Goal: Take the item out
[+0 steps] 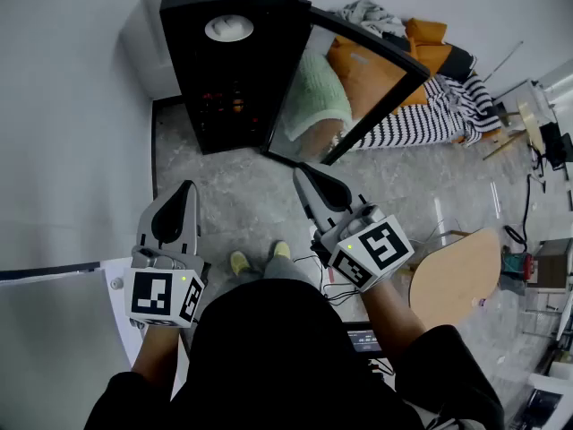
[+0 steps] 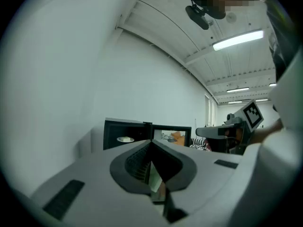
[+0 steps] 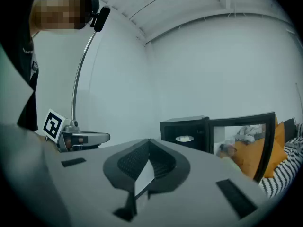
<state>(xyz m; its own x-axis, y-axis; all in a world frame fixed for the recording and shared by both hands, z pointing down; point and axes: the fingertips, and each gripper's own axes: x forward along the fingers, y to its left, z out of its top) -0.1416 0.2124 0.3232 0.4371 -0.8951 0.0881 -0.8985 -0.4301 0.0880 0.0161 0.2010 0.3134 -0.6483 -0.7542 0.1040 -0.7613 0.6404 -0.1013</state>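
Grey floor, head view: cabinet [image 1: 235, 79] stands with its door [image 1: 363, 83] swung wide, so the white dish [image 1: 229, 28] inside is reachable. Left gripper [image 1: 187, 187] and right gripper [image 1: 299, 171] are well short of it.

Left gripper view: jaws closed, empty, aimed level at the opening.

Right gripper view: jaws likewise closed on nothing.

One black cabinet [image 1: 228, 70], with one glass door [image 1: 358, 88] and one white dish [image 1: 229, 28] inside. Two grippers: left gripper [image 1: 186, 188], right gripper [image 1: 301, 173]. Two yellow-green shoes [image 1: 239, 262]. One round wooden board [image 1: 457, 280]. One striped blanket [image 1: 430, 119].
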